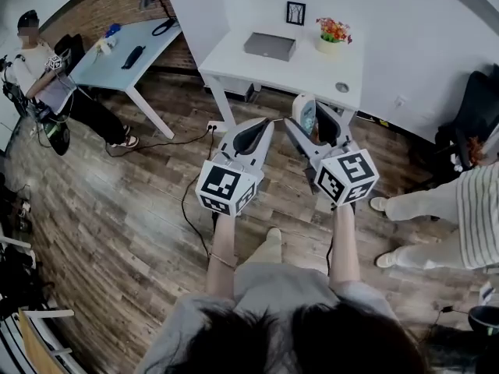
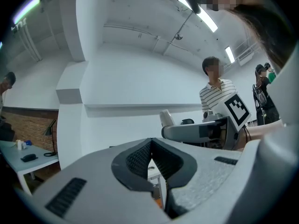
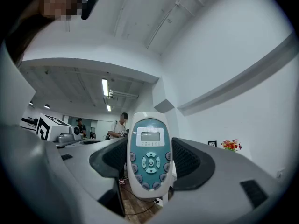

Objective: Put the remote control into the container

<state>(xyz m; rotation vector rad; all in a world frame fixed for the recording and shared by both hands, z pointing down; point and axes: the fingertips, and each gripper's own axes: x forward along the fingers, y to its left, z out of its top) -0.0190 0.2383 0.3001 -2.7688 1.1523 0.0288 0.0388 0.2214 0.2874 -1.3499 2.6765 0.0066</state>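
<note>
Wood-plank floor fills the room. A white table at upper centre carries a grey box, a pot of flowers and a small picture frame. A pale blue table stands at upper left.

The right gripper pinches the white-and-teal remote control upright above the floor, near the white table; its centre button bears a power symbol. The left gripper has its jaws pressed together on nothing.

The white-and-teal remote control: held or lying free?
Held: the right gripper is shut on the white-and-teal remote control, upright between its jaws.
</note>
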